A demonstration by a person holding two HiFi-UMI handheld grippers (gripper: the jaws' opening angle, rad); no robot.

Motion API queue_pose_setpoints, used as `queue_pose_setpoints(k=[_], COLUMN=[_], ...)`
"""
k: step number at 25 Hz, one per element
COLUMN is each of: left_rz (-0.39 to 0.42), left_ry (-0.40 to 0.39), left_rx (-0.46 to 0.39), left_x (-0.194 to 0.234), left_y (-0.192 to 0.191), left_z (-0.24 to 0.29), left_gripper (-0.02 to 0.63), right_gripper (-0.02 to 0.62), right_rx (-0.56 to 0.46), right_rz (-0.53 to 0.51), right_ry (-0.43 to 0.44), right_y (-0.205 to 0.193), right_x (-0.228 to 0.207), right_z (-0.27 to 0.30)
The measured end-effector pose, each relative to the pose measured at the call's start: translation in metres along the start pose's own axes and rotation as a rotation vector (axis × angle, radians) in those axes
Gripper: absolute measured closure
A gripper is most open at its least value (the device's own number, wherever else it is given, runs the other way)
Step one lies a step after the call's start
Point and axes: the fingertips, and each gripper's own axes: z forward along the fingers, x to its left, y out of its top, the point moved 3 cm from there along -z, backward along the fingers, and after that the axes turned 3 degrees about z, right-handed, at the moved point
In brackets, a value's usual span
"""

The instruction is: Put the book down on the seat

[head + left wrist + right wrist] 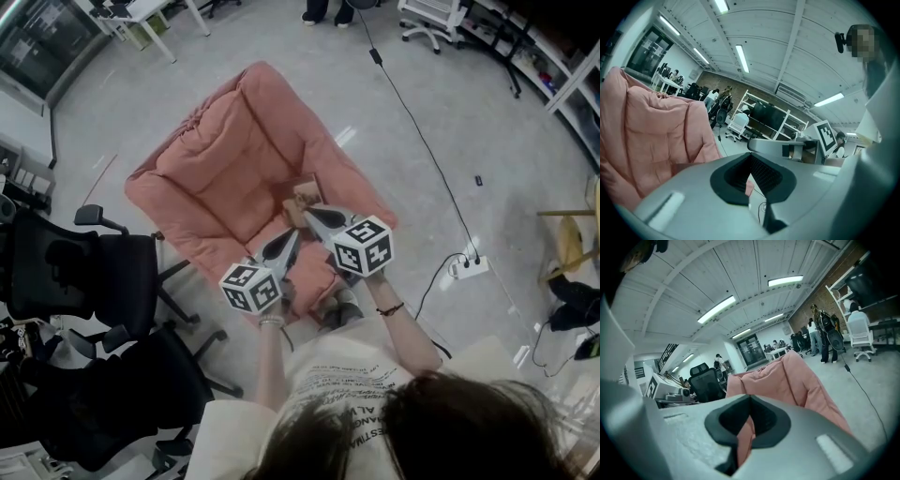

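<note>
a person stands over a pink padded seat point(230, 164) at the centre of the head view, with the book point(305, 195) lying on it just above the tips of both grippers. the left gripper point(750, 180) and the right gripper point(744, 425) are each closed pad to pad and carry nothing; only pink fabric shows past each seam. the book looks set down, so the step now calls for a clean exit: draw both tools level toward the lower edge of the frame, without clipping the cover or pressing the soft padding so the book slides. its near edge lies under the right tips and it may be slightly tilted; neither gripper view shows it
</note>
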Motion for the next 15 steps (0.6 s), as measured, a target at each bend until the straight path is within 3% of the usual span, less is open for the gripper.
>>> queue_pose_setpoints(k=[15], left_rz=[0.003], left_ry=[-0.015], left_rx=[0.005], left_x=[0.0038], left_y=[-0.0033], left_z=[-0.0018], left_gripper=[0.603], right_gripper=[0.594], right_rx=[0.020], right_rz=[0.006], right_ry=[0.029], right_y=[-0.0084], right_x=[0.0011], right_z=[0.0017])
